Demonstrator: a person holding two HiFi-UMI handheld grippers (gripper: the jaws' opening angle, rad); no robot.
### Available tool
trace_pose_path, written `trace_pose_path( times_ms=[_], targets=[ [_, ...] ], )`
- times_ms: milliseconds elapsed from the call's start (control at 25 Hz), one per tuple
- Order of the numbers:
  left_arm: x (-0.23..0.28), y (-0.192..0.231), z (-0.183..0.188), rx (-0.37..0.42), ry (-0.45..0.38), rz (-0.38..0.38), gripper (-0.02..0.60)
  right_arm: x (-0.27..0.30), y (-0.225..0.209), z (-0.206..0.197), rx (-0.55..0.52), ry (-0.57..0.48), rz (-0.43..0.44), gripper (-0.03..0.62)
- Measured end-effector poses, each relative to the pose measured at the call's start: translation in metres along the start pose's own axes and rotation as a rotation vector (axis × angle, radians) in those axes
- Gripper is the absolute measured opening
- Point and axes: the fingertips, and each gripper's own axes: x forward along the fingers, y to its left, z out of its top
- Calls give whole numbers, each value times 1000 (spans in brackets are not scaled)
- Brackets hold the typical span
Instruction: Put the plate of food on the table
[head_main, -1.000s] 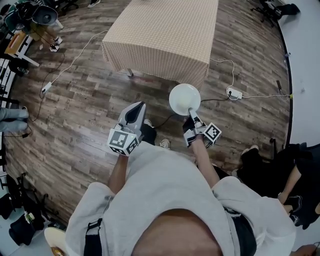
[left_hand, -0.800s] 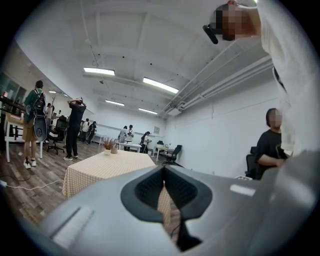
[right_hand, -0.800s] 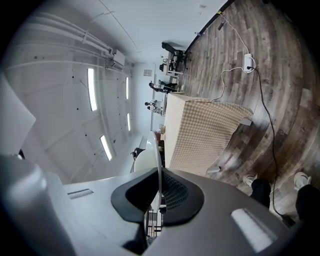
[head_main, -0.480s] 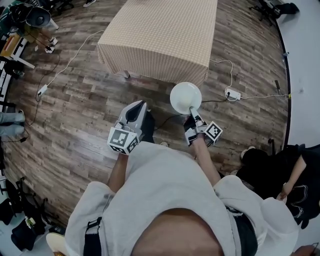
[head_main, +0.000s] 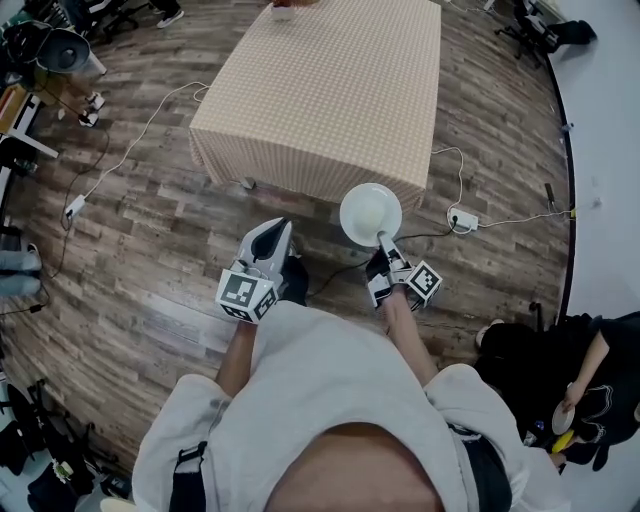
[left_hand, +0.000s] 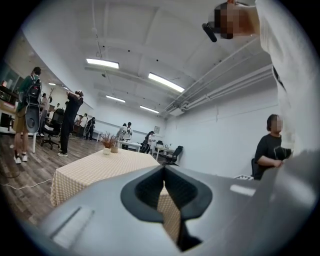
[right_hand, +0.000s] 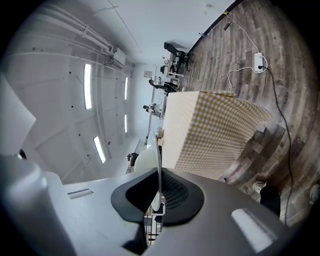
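We get bright, even light from long white ceiling strip lamps (left_hand: 102, 63), upper left in the left gripper view. Shadows are soft. Both gripper views bulge, darkening at their edges; the near foreground blurs.

Dark wood-plank floor (head_main: 150, 250), white walls (left_hand: 220, 135), strip lights (left_hand: 165, 82) across the ceiling

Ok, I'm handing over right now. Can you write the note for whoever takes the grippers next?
Right gripper: shut on the rim of the white plate, held at the near edge of the table. No food shows on it.
Left gripper: shut, empty.
Done: plate is in the grip, close to the table.
Left: step up, set the plate on the checked cloth, let go.
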Motion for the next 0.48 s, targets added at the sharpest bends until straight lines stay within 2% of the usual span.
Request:
trace_pose_path(
  times_ms=[480],
  targets=[
    [105,150,58,-1,6,-43,8,163,44,31,14,-61,-6,7]
  ],
)
